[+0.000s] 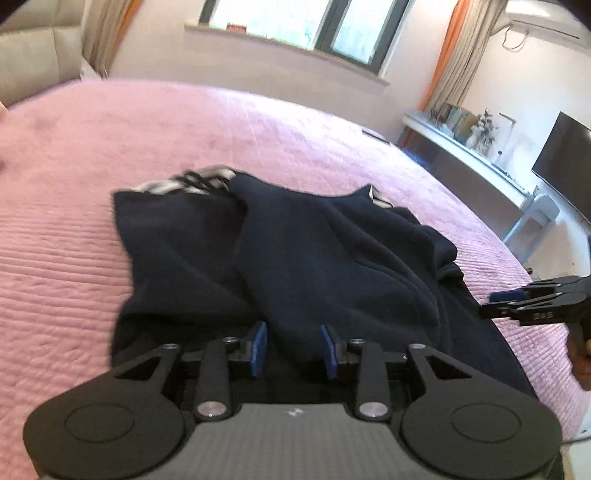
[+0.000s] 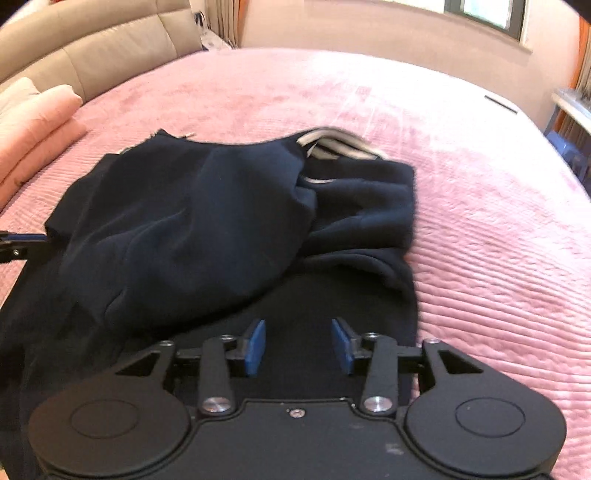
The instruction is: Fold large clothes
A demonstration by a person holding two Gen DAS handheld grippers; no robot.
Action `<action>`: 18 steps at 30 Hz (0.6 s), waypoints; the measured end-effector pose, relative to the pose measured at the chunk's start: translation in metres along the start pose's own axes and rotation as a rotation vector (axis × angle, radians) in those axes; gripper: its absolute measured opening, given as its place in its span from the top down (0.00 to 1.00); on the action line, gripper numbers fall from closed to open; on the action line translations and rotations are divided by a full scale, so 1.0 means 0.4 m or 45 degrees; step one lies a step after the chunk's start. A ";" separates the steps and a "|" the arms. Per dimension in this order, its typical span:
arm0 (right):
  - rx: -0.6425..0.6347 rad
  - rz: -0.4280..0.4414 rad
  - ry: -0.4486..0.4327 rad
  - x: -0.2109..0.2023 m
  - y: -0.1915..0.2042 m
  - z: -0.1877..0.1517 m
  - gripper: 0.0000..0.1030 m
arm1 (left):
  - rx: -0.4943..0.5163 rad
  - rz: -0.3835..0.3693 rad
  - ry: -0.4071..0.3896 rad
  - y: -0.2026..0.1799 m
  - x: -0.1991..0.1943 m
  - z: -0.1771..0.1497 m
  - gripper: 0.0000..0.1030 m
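Note:
A large dark navy garment (image 1: 295, 258) with grey-white striped trim (image 1: 192, 182) lies rumpled on the pink bed (image 1: 147, 140). It also shows in the right wrist view (image 2: 207, 221), with the striped trim (image 2: 332, 147) at its far end. My left gripper (image 1: 293, 345) is open, its blue pads just above the garment's near edge, holding nothing. My right gripper (image 2: 298, 343) is open over the garment's near edge, empty. The right gripper also shows at the right edge of the left wrist view (image 1: 532, 302). The left gripper's tip shows at the left edge of the right wrist view (image 2: 22, 240).
The pink quilted bedspread (image 2: 480, 221) stretches all round the garment. A beige headboard (image 2: 92, 48) and pink pillows (image 2: 33, 122) lie at the far left. A white desk (image 1: 461, 147), a dark monitor (image 1: 565, 162) and a window (image 1: 314, 22) stand beyond the bed.

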State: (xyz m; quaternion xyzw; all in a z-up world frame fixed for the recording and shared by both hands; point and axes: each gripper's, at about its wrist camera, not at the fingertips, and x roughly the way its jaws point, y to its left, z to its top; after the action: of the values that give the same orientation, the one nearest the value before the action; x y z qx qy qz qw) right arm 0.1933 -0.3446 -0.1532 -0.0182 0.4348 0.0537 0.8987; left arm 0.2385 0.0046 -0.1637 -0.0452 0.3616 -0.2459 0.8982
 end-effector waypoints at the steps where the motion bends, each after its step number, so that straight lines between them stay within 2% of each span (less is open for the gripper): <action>1: 0.005 0.002 -0.017 -0.035 -0.002 -0.021 0.47 | 0.009 0.021 -0.019 -0.007 -0.034 -0.016 0.56; 3: 0.025 -0.018 -0.041 -0.112 0.001 -0.070 0.47 | 0.011 0.062 -0.042 -0.025 -0.108 -0.050 0.48; 4: 0.027 -0.044 -0.044 -0.168 0.013 -0.094 0.44 | 0.010 0.084 -0.048 -0.036 -0.142 -0.066 0.48; 5: 0.024 -0.080 -0.047 -0.212 0.019 -0.127 0.38 | 0.012 0.108 -0.046 -0.047 -0.181 -0.084 0.48; 6: 0.016 -0.112 -0.048 -0.249 0.026 -0.151 0.26 | 0.023 0.133 -0.030 -0.061 -0.220 -0.101 0.47; 8: 0.011 -0.165 -0.031 -0.328 0.034 -0.210 0.26 | 0.048 0.198 0.016 -0.086 -0.295 -0.131 0.43; 10: 0.032 -0.180 0.004 -0.390 0.030 -0.263 0.26 | 0.033 0.234 0.094 -0.099 -0.357 -0.156 0.28; 11: 0.050 -0.171 0.021 -0.413 0.024 -0.290 0.26 | 0.036 0.242 0.124 -0.103 -0.380 -0.168 0.27; 13: 0.093 -0.166 0.040 -0.437 0.007 -0.340 0.25 | 0.039 0.260 0.111 -0.104 -0.430 -0.206 0.27; 15: 0.167 -0.138 0.072 -0.428 -0.017 -0.386 0.25 | -0.014 0.266 0.100 -0.088 -0.454 -0.241 0.27; 18: 0.345 -0.037 0.143 -0.394 -0.047 -0.454 0.25 | -0.196 0.240 0.102 -0.036 -0.460 -0.316 0.27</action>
State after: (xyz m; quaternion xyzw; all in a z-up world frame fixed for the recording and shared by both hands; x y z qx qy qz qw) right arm -0.0434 -0.3905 -0.1427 0.0940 0.4875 -0.0195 0.8678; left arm 0.0341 0.0916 -0.1373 -0.0700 0.4179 -0.1336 0.8959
